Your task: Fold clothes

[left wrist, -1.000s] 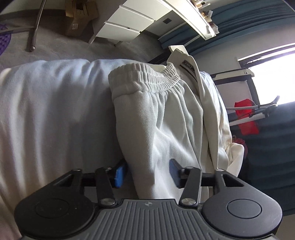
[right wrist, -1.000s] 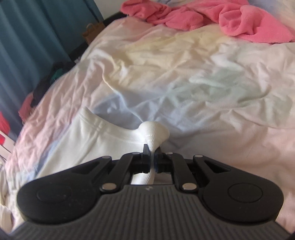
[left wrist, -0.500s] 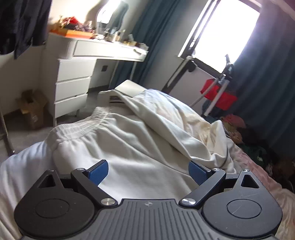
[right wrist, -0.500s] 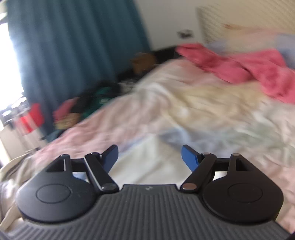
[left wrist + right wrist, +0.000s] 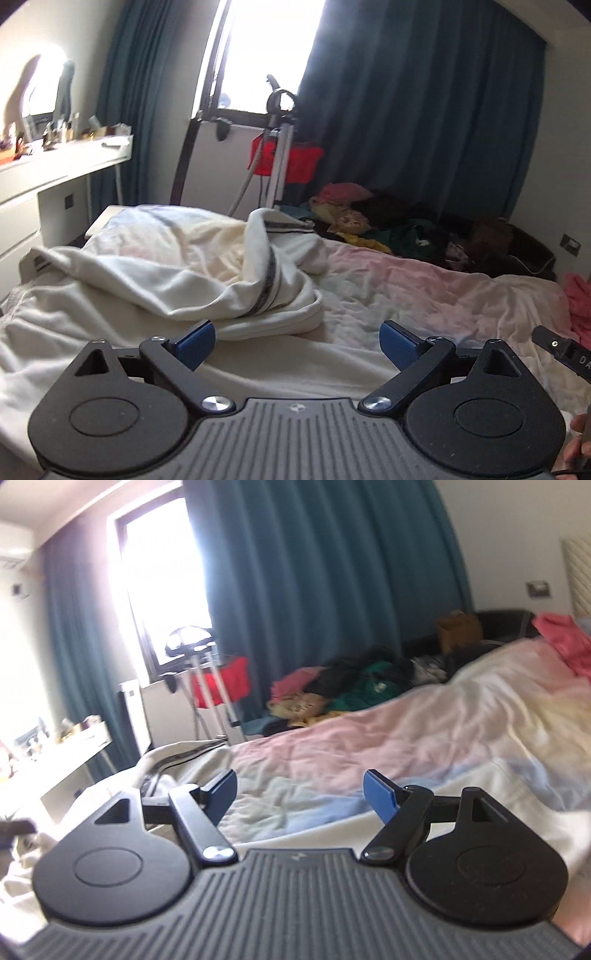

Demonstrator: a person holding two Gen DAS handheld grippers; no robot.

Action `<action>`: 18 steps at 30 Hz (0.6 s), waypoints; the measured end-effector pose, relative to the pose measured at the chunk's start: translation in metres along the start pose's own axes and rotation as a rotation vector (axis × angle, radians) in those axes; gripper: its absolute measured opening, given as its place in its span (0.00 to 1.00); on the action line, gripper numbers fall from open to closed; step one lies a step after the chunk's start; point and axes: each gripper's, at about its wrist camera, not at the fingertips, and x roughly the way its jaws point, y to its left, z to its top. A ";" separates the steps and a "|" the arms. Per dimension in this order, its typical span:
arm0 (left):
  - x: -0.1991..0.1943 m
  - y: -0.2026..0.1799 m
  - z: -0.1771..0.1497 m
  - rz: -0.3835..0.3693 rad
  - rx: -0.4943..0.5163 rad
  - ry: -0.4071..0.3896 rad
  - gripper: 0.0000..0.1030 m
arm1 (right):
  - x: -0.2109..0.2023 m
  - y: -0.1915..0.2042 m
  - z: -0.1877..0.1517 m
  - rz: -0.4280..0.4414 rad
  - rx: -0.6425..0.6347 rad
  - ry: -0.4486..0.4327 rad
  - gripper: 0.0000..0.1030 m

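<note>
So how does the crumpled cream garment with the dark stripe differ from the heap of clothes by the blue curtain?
The crumpled cream garment with the dark stripe is one pale piece lying on the bed's pinkish-white sheet; the heap of clothes by the blue curtain is many pieces, dark, green, yellow and pink, lying beyond the bed's far edge. The garment lies near the tongs, the heap far off. Both are unfolded.

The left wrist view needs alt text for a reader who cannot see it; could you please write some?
The open left gripper, holding nothing, hovers over a bed where a rumpled cream garment with a dark stripe lies. Behind are teal curtains, a bright window and a pile of coloured clothes.
</note>
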 end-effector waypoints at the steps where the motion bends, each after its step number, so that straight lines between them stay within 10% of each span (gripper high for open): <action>1: 0.005 -0.006 -0.002 -0.001 0.017 -0.009 0.95 | 0.002 0.004 -0.001 0.012 -0.013 0.003 0.75; 18: 0.056 -0.014 -0.032 0.008 0.073 0.003 0.95 | 0.066 0.046 -0.051 0.093 -0.181 0.088 0.75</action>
